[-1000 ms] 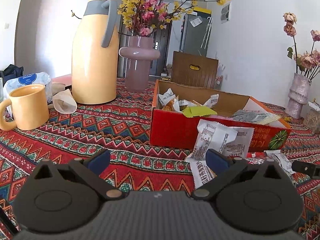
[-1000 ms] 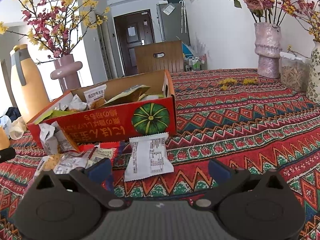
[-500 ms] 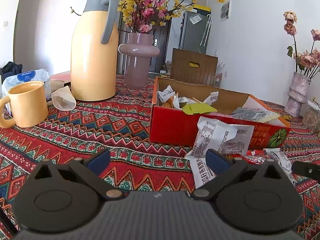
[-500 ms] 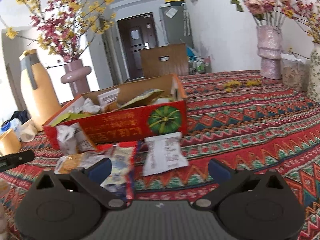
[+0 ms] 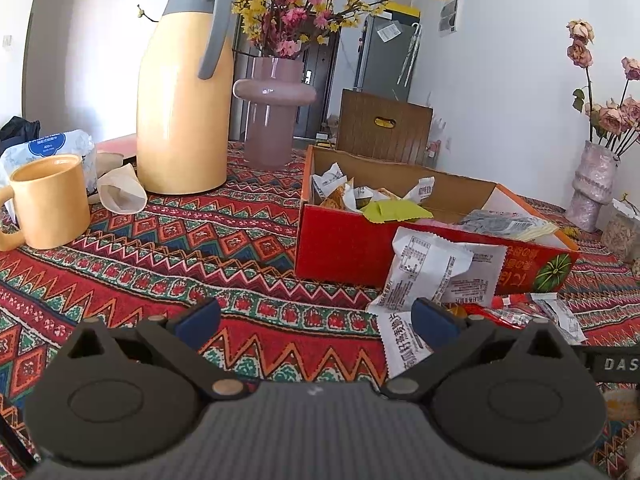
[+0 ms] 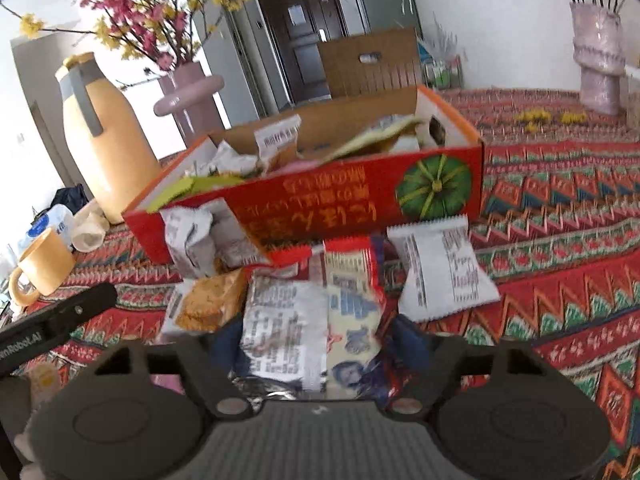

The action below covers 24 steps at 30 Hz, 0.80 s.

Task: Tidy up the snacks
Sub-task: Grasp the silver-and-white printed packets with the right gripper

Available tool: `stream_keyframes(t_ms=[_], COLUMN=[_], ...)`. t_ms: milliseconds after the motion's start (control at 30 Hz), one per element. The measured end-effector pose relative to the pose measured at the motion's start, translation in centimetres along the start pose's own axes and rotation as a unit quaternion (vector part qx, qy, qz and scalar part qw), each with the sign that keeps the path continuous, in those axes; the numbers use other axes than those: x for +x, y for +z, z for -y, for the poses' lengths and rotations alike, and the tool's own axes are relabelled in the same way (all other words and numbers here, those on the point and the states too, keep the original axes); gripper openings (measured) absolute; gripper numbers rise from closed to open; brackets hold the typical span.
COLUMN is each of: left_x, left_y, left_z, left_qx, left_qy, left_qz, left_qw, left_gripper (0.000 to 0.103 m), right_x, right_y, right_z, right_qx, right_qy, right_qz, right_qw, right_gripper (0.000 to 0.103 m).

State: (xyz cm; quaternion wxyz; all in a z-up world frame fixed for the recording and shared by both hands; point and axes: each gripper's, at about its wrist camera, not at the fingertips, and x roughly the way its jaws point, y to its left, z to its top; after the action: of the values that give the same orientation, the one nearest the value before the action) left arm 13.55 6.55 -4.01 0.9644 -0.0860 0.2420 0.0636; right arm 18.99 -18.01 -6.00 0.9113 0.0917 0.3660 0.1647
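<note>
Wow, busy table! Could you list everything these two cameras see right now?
snack box: one, red cardboard with a green pumpkin picture, mid-table, open, holding packets
loose snack packets: several, white, silver, red and orange, on the cloth in front of the box
thermos jug: one, pale yellow with a grey handle, behind the mug
mug: one, yellow, far left
pink vase: one, with pink and yellow blossoms, beside the jug
textured vase: one, pale pink, with dried roses, far right
tablecloth: one, red zigzag pattern
left tool: black with blue pads, open, empty
right tool: black, fingers either side of a silver and a red packet; image blurred
</note>
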Motion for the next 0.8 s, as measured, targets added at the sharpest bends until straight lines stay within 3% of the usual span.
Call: stream_keyframes(t_ms=[67,333,500,800], left_x=[0.1,0.6,1.3,1.5], left_y=[0.0,0.2,0.6,0.8], left_z=[0.0,0.1,0.8,5.5], left_qx=[-0.001,0.003,0.017,0.006], left_qy=[0.000,0.007,0.009,-0.048], left_qz=[-0.002,-0.019,-0.062,-0.165], left_qw=[1.0000,0.9998,0.9979,0.9850], left_gripper=[0.103,0.103,0.103,0.103], right_x=[-0.5,-4.3,-6.6,-8.4], right_y=[-0.2,-1.4,-2.2,-3.6], right_z=[0.0,1.7,4.6,8.8], right_qx=[0.000,0.005,0.030,0.068], right_qy=[0.004,0.007,-0.013,-0.032], right_qz=[0.007,0.064,0.087,0.106], right_qw=[1.000,0.998,0.996,0.992], right_gripper=[0.063,0.062,0.062,0.062])
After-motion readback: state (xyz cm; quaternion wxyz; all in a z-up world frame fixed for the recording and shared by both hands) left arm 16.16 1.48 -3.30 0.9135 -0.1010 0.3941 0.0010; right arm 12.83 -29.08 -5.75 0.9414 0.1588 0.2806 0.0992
